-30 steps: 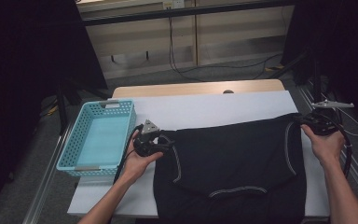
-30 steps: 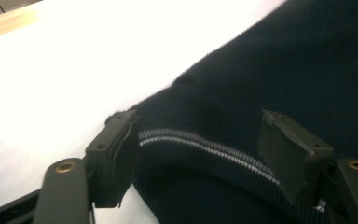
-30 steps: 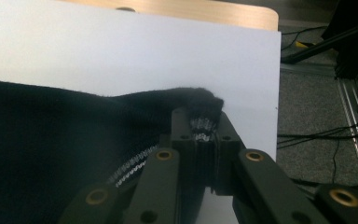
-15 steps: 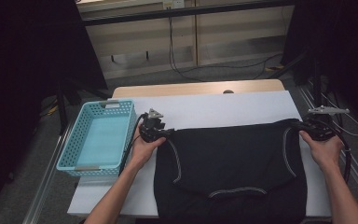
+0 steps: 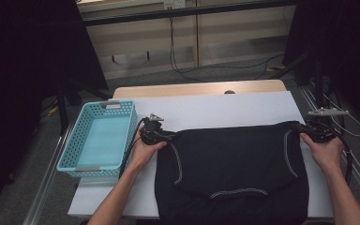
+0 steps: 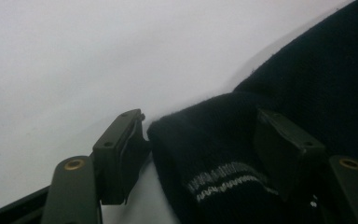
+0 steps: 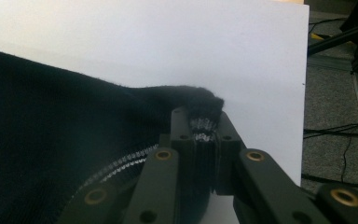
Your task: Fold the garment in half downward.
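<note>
Both hands have carried the top edge of the black garment [image 5: 232,168] farther up the table [image 5: 225,110] since the earlier frames, and the left gripper [image 5: 155,134] now sits higher, level with the middle of the turquoise basket [image 5: 98,140] at the table's left edge. Seen from the high view, the garment lies spread flat across the near half of the white table top, its lower hem hanging over the near edge, with the right gripper [image 5: 315,131] at its far right corner near the table's right edge; I judge the spreading nearly done, with releasing, folding and perhaps putting it in the basket yet to come. How the cloth hangs below the near edge is cut off there. From the left gripper view, the left gripper [image 6: 200,154] has its jaws apart, a striped corner of the garment [image 6: 214,158] lying loosely between them; whether the right-hand pad touches the cloth is hard to tell in the dark. From the right gripper view, the right gripper [image 7: 200,126] is clamped tight on a bunched corner of the garment [image 7: 51,154], the pinched fabric partly hidden by the jaws.
</note>
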{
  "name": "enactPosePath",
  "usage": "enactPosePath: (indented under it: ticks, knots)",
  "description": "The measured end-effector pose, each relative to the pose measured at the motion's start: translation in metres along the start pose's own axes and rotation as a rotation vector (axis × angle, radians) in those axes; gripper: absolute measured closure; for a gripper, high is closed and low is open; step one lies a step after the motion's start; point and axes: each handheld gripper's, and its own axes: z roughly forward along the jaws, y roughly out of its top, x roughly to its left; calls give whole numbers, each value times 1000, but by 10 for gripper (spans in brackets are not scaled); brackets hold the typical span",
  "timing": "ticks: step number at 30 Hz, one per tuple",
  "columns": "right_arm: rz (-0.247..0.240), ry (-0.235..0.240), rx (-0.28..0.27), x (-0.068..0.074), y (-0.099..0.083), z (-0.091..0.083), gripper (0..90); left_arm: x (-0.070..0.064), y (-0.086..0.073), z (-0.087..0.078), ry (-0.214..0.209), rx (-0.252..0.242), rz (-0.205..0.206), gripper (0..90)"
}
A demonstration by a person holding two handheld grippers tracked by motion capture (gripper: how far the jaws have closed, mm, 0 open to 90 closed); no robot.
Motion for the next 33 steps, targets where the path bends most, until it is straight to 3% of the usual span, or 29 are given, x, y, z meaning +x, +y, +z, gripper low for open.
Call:
enactPosePath:
  ticks: [2,5,7,8,10,16,23,33]
  knots:
    - [2,5,0,0,0,0,825,-2,0,-1,-12,3,9,389]
    - [0,10,3,1,0,1,825,-3,-1,-4,-66,11,39,549]
    - [-1,11,3,1,0,1,825,-5,-1,-4,-77,16,3,614]
    - [3,11,5,1,0,1,825,-6,0,-5,-97,20,8,668]
    - [2,11,3,1,0,1,825,-8,1,-5,-93,21,0,742]
    - [14,3,-34,0,5,-4,825,-4,6,-8,-46,-66,-51,785]
    - [11,8,-75,3,17,-10,825,4,24,-27,-41,-154,-75,796]
    - [16,17,-126,9,42,-8,825,25,46,-40,5,-200,-99,798]
